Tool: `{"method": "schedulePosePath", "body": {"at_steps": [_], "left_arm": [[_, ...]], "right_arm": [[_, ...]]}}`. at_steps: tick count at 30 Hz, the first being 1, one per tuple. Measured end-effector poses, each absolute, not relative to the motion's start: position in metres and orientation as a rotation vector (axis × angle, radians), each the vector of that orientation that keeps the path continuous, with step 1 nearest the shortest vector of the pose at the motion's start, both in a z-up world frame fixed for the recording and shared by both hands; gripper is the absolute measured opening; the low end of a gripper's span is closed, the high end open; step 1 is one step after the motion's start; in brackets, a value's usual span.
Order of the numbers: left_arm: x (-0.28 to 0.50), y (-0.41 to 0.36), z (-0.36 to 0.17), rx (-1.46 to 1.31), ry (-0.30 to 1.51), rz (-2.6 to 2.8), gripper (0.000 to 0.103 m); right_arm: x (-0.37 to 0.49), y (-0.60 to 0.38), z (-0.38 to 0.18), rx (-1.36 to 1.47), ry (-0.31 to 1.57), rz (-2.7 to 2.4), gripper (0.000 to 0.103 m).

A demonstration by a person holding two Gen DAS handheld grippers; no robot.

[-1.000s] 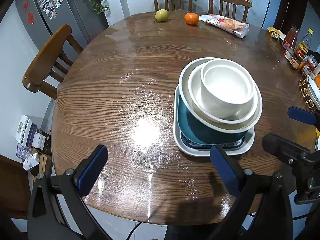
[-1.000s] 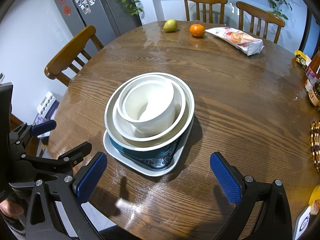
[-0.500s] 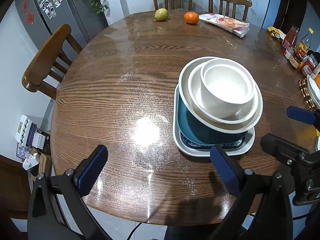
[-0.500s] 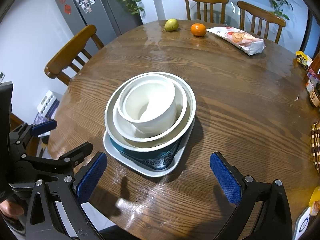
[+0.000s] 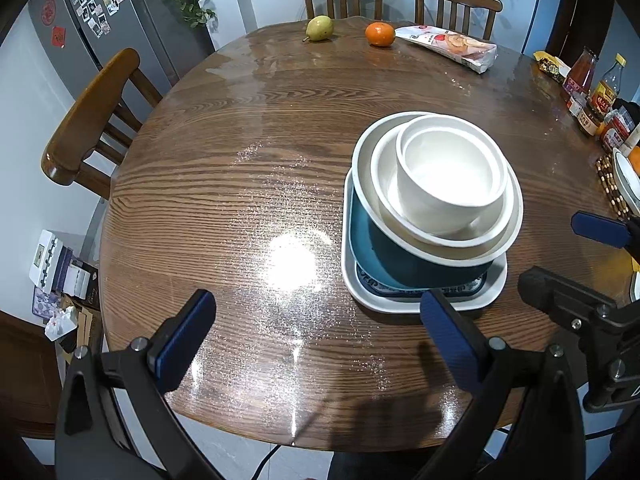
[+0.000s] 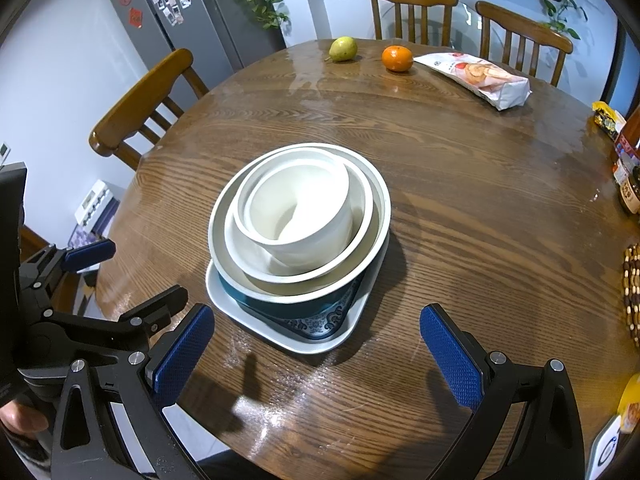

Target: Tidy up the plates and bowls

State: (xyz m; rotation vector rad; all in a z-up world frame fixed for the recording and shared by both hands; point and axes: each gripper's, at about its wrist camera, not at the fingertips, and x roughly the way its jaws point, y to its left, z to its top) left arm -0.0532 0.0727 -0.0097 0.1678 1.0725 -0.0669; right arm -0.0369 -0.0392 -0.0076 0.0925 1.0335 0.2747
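Observation:
A stack of dishes stands on the round wooden table [image 5: 224, 184]. At the bottom lies a white square plate [image 5: 490, 294] [image 6: 256, 322] with a blue pattern. On it rests a teal bowl [image 5: 400, 262] [image 6: 296, 308], then two wider white bowls [image 5: 380, 172] [image 6: 228, 248], and a small white bowl [image 5: 448, 176] [image 6: 300, 208] on top. My left gripper [image 5: 316, 334] is open over the table's front edge, left of the stack. My right gripper [image 6: 318, 346] is open too, just in front of the stack, nothing between its fingers.
A pear [image 5: 319, 28], an orange [image 5: 379, 34] and a snack bag [image 5: 448, 46] lie at the far edge. Bottles and jars [image 5: 592, 92] crowd the right side beside a beaded mat [image 5: 610, 188]. Wooden chairs [image 5: 92, 120] ring the table. A fridge [image 6: 176, 16] stands far left.
Both grippers have drifted back very slightly; the stack has not moved and both stay open.

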Motion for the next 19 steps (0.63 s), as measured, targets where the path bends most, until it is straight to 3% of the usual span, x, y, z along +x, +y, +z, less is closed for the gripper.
{"method": "schedulePosePath", "body": {"at_steps": [19], "left_arm": [[-0.0549,0.071,-0.0085,0.162,1.071,-0.056,0.102]], "right_arm": [[-0.0382,-0.0399,-0.0093,0.086,1.033,0.292,0.102]]}}
